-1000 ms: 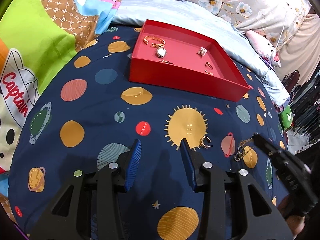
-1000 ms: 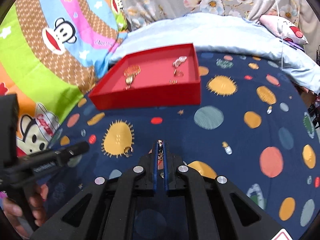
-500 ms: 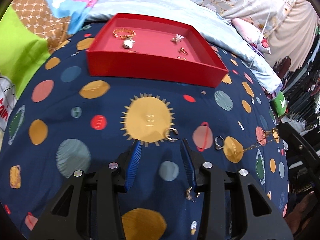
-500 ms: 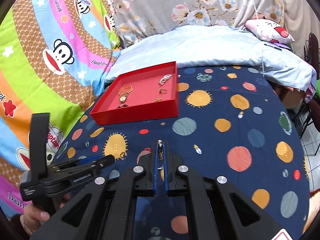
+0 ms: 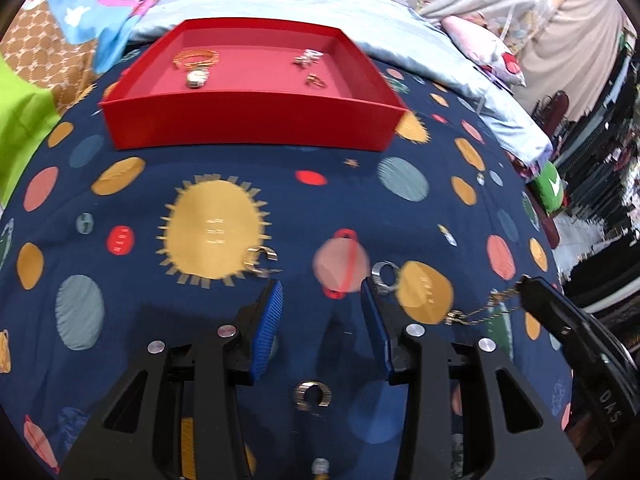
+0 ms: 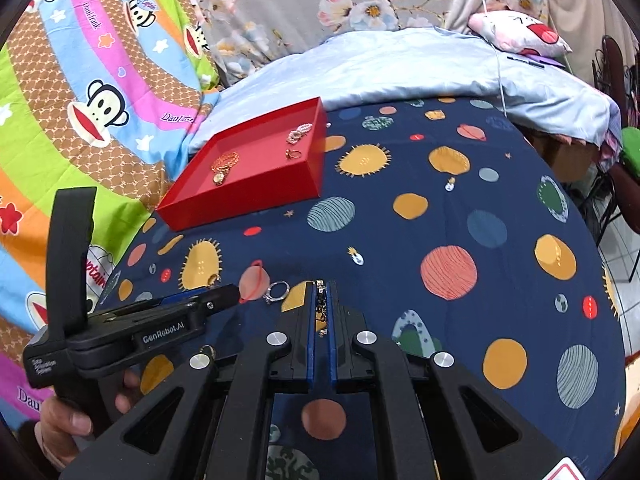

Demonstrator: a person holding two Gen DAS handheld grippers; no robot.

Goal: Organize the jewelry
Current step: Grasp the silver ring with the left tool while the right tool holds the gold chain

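A red tray (image 5: 248, 120) (image 6: 240, 200) at the back of the planet-print cloth holds a gold watch (image 5: 196, 76) and small rings (image 5: 314, 80). My left gripper (image 5: 320, 300) is open and empty, low over the cloth. A gold earring (image 5: 262, 260) lies just ahead of its left finger, a silver ring (image 5: 384, 276) (image 6: 276, 292) by its right finger, another earring (image 5: 314, 396) under it. My right gripper (image 6: 320, 292) (image 5: 524, 284) is shut on a gold chain (image 5: 476, 312) (image 6: 320, 300) that hangs from its tips.
The cloth covers a bed with a light blue quilt (image 6: 400, 68) and a pink pillow (image 6: 520, 36) behind. A colourful monkey-print blanket (image 6: 80, 120) lies at the left. The bed edge drops off at the right near chairs (image 6: 616, 68).
My left gripper has swung right and forward, so the earring and silver ring now sit at its fingertips. My right gripper has lifted higher with the chain still held.
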